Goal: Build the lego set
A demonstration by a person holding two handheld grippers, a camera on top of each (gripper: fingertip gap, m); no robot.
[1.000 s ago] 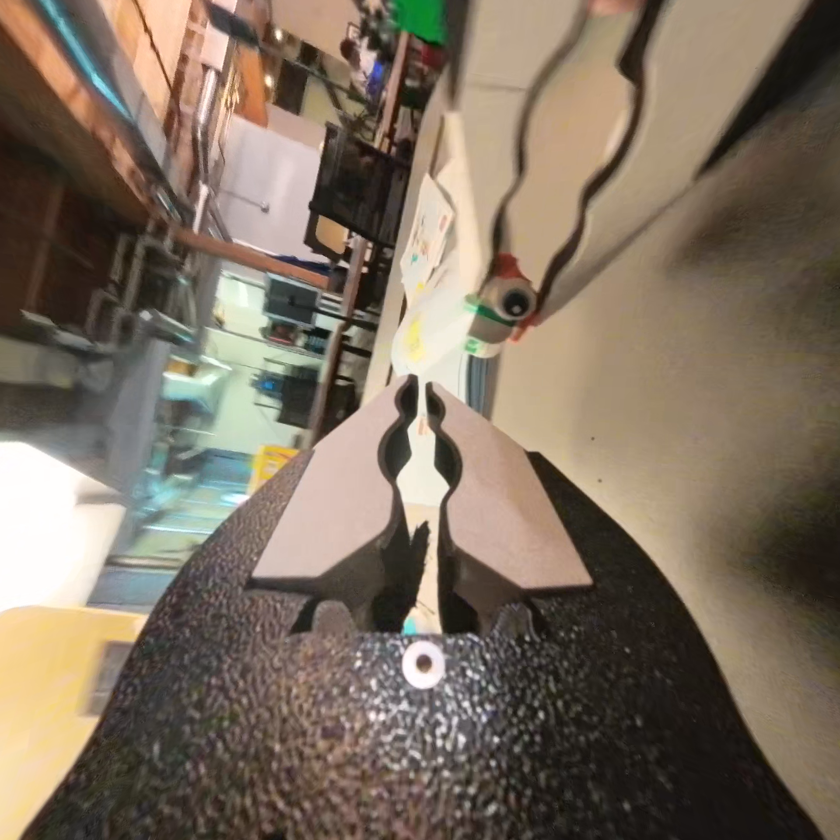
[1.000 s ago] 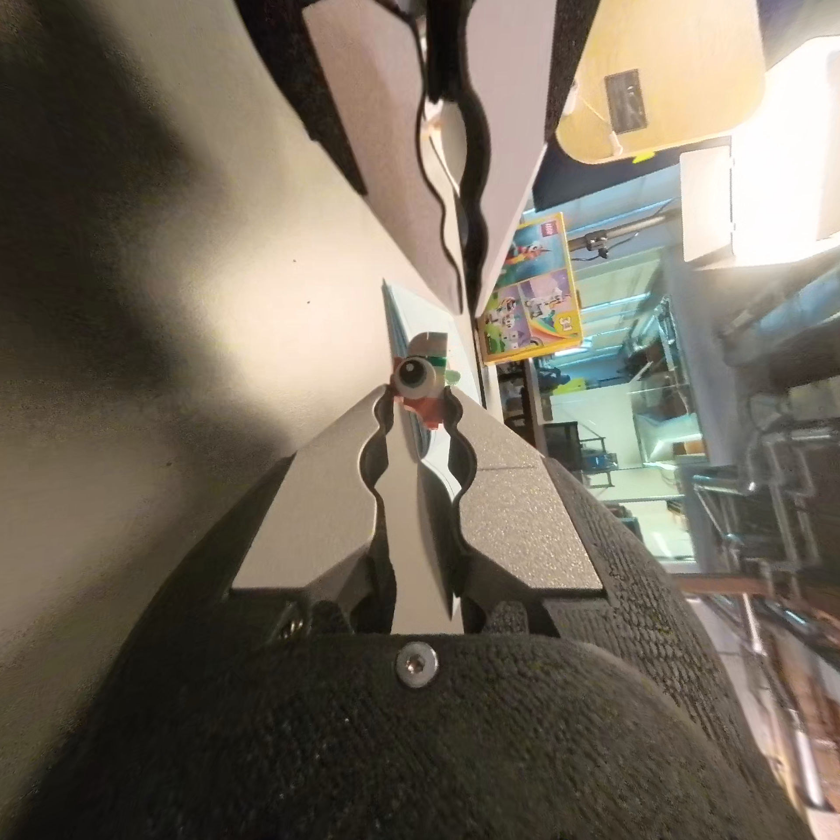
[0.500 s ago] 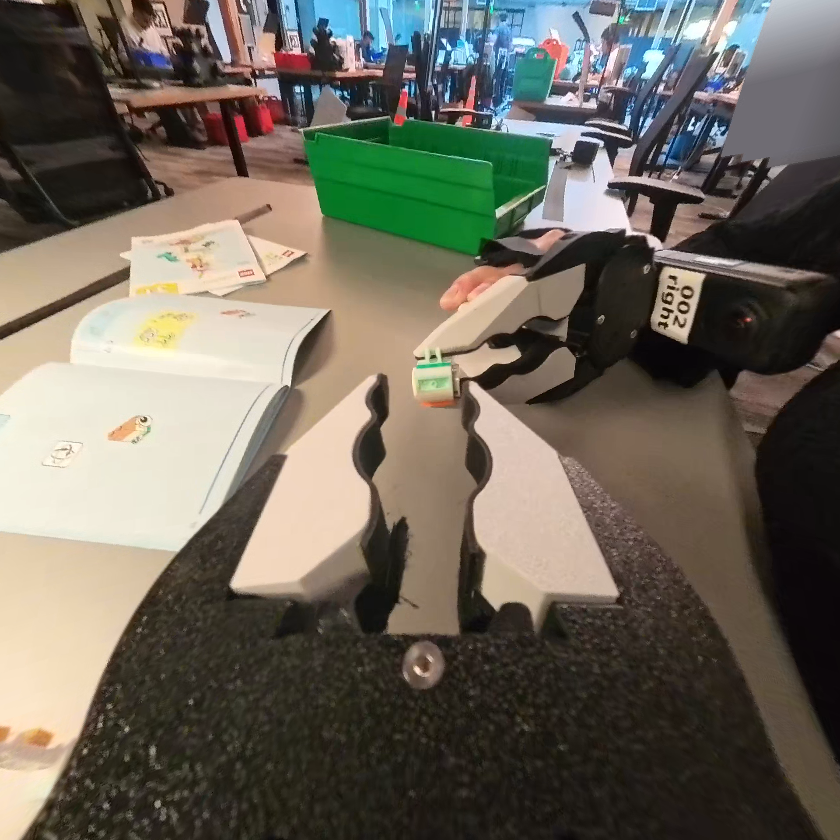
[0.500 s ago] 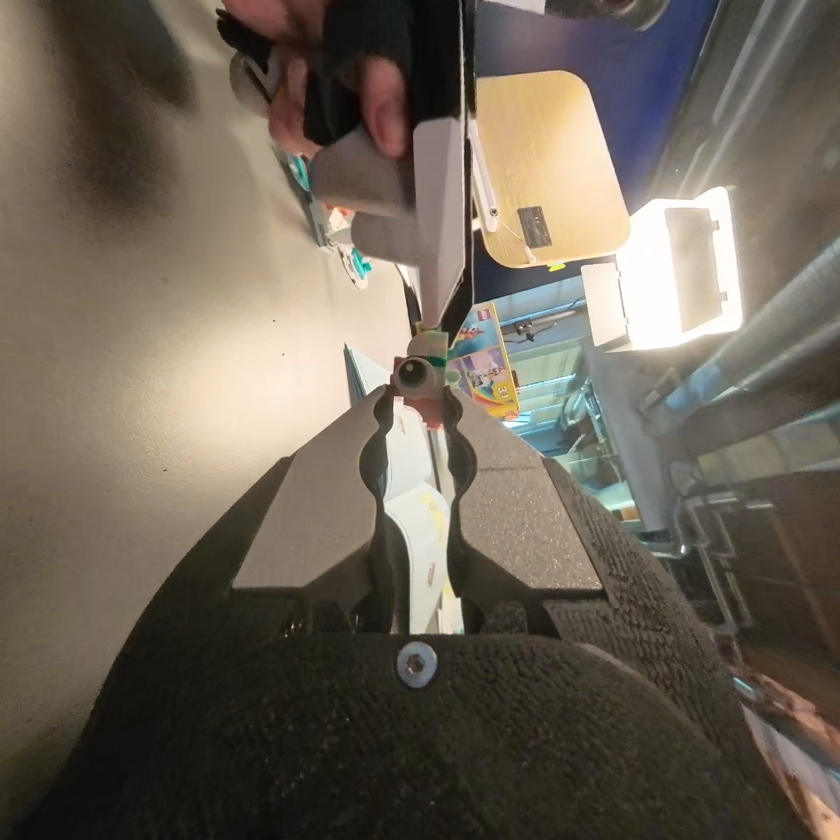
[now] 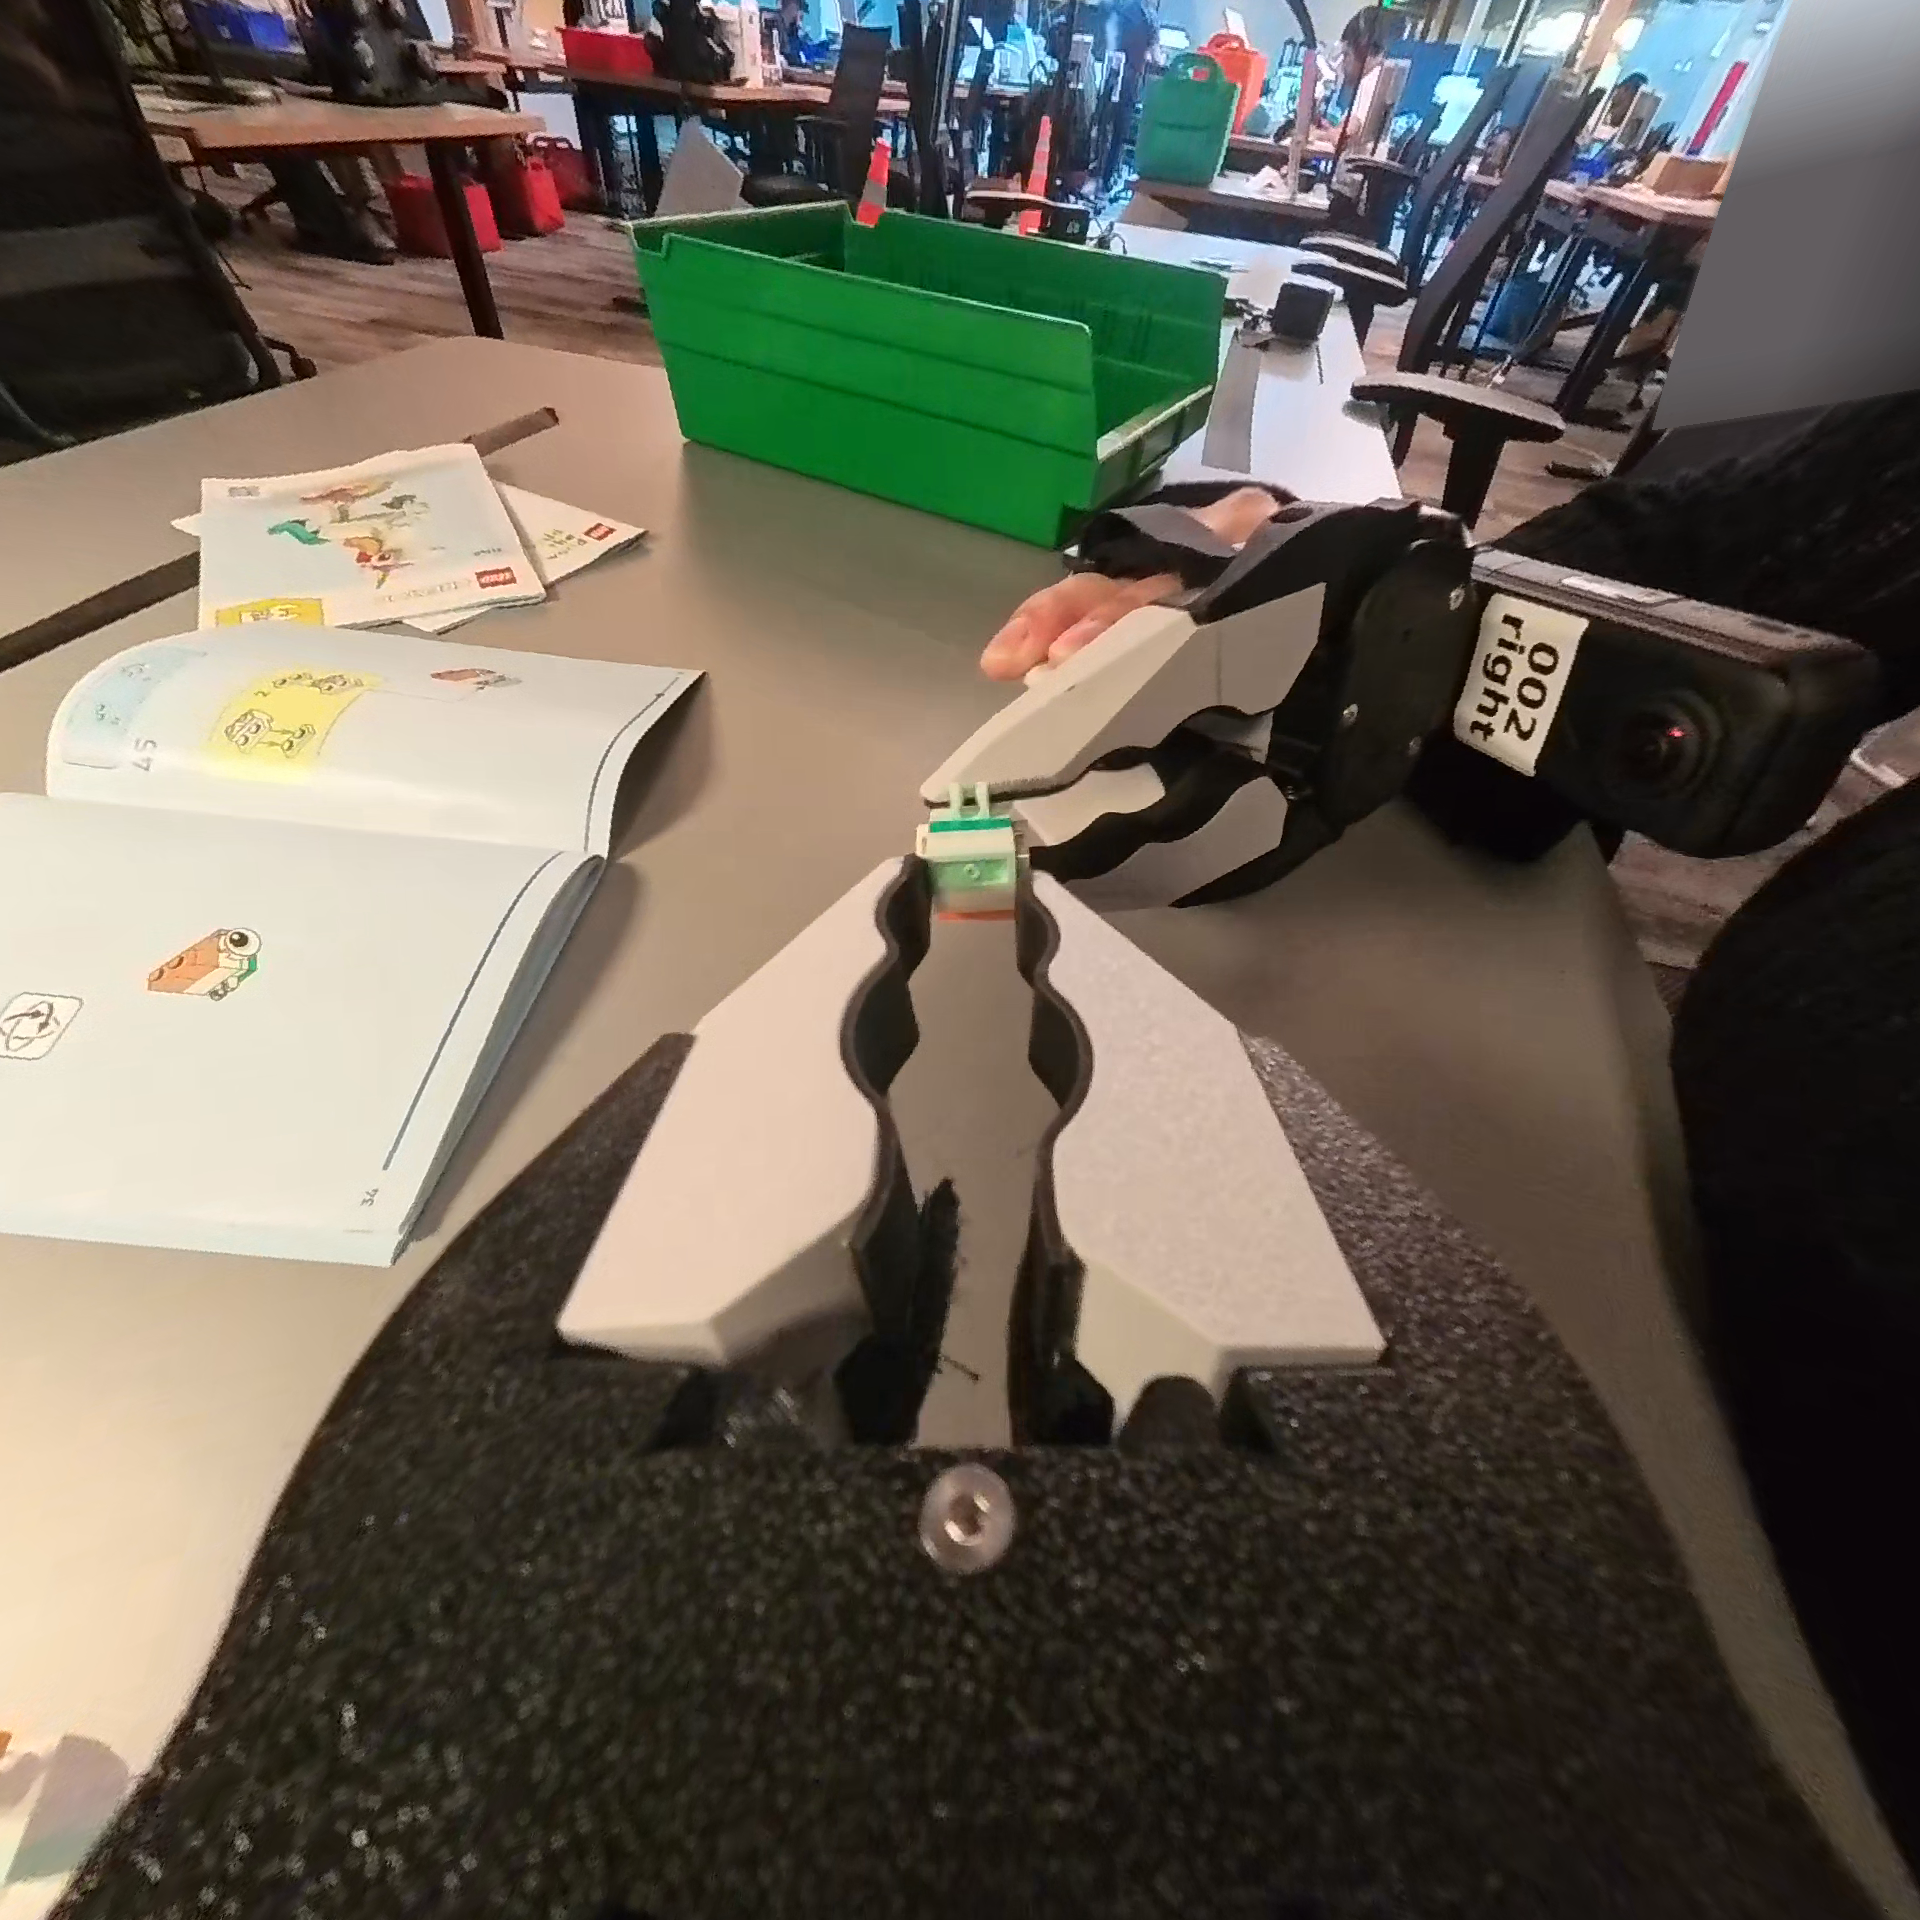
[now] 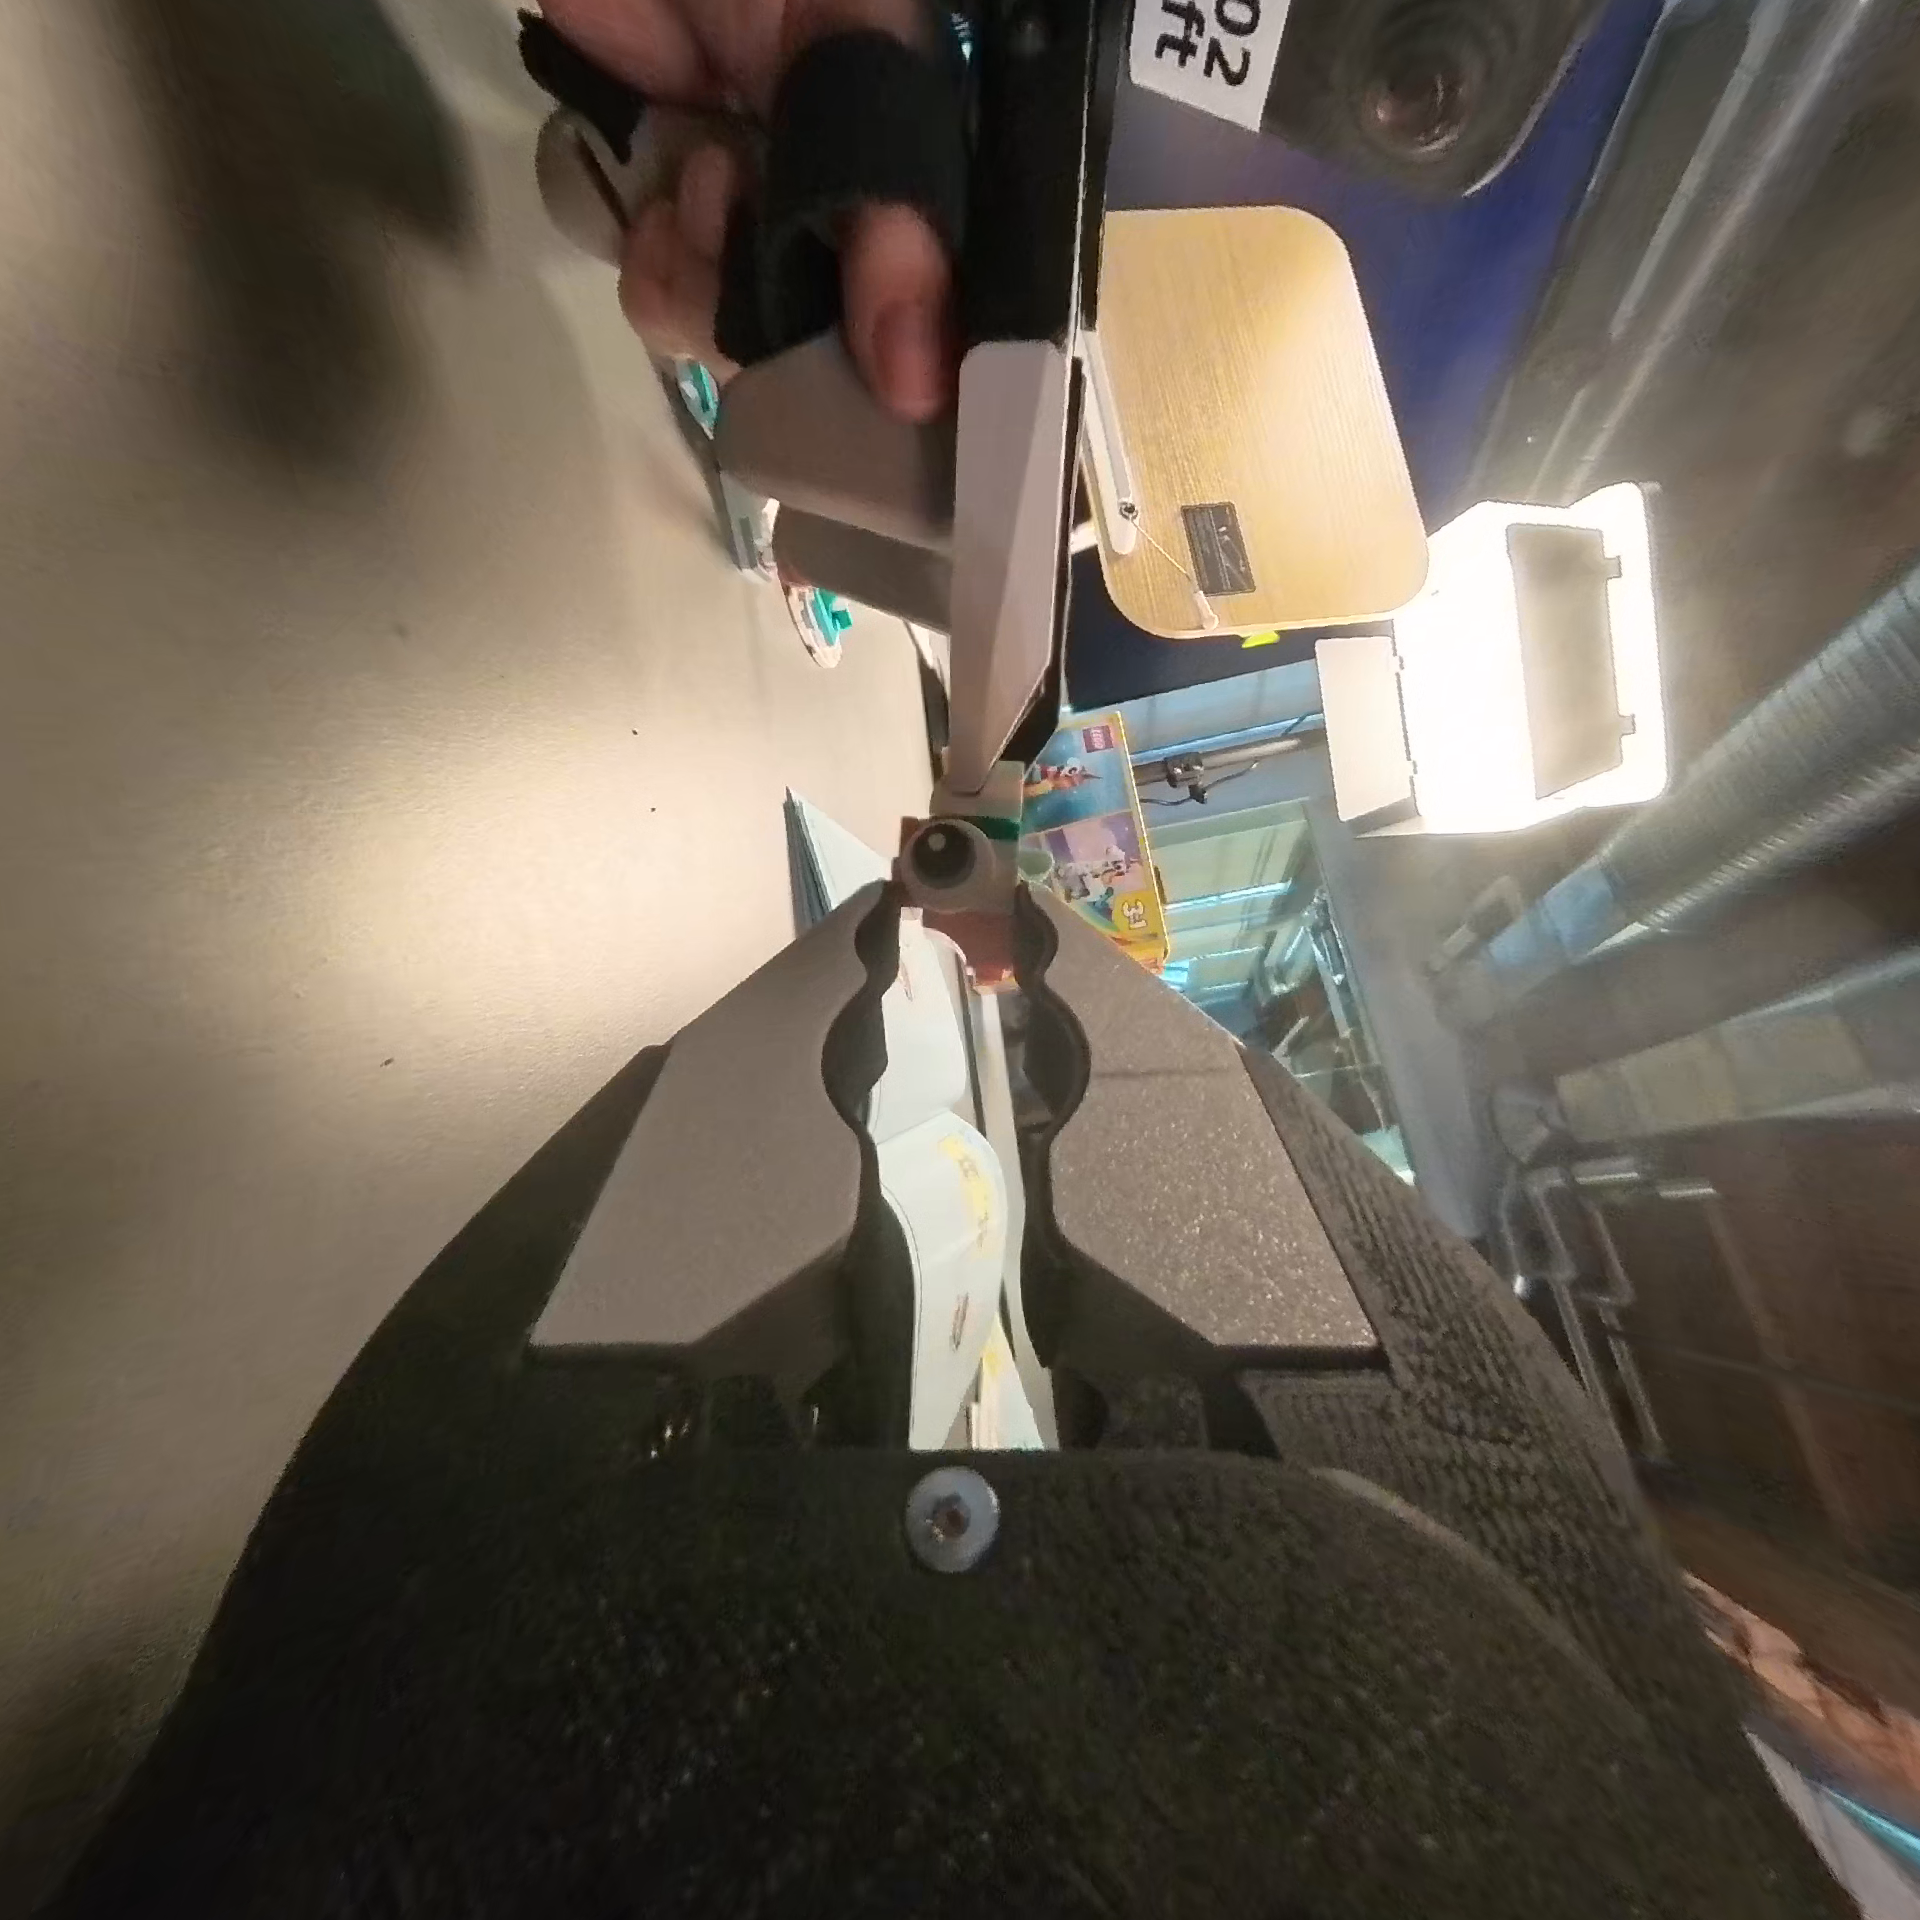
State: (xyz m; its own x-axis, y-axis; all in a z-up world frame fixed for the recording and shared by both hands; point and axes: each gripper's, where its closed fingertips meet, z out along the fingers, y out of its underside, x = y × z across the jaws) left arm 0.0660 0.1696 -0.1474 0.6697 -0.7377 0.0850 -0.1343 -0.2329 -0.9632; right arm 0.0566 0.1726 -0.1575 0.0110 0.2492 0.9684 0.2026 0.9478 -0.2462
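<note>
A small lego assembly (image 5: 971,871) of white, green and orange bricks is held above the grey table (image 5: 831,644). In the right wrist view it shows a round eye piece (image 6: 948,855). My right gripper (image 6: 956,906) is shut on it and reaches in from the right, turned on its side, in the left wrist view (image 5: 982,821). My left gripper (image 5: 966,888) has its two fingertips closed against the sides of the same assembly. In the right wrist view the left gripper (image 6: 982,774) comes down from above and meets the assembly's white top brick.
An open instruction booklet (image 5: 312,935) lies on the left, with more booklets (image 5: 364,540) behind it. A green bin (image 5: 935,343) stands at the back. Loose teal and white pieces (image 6: 821,623) lie on the table. A yellow lego box (image 6: 1101,831) stands farther off.
My left gripper swung round to face the right gripper, moved onto the assembly and narrowed its fingers around it. The right gripper has kept hold of the assembly throughout.
</note>
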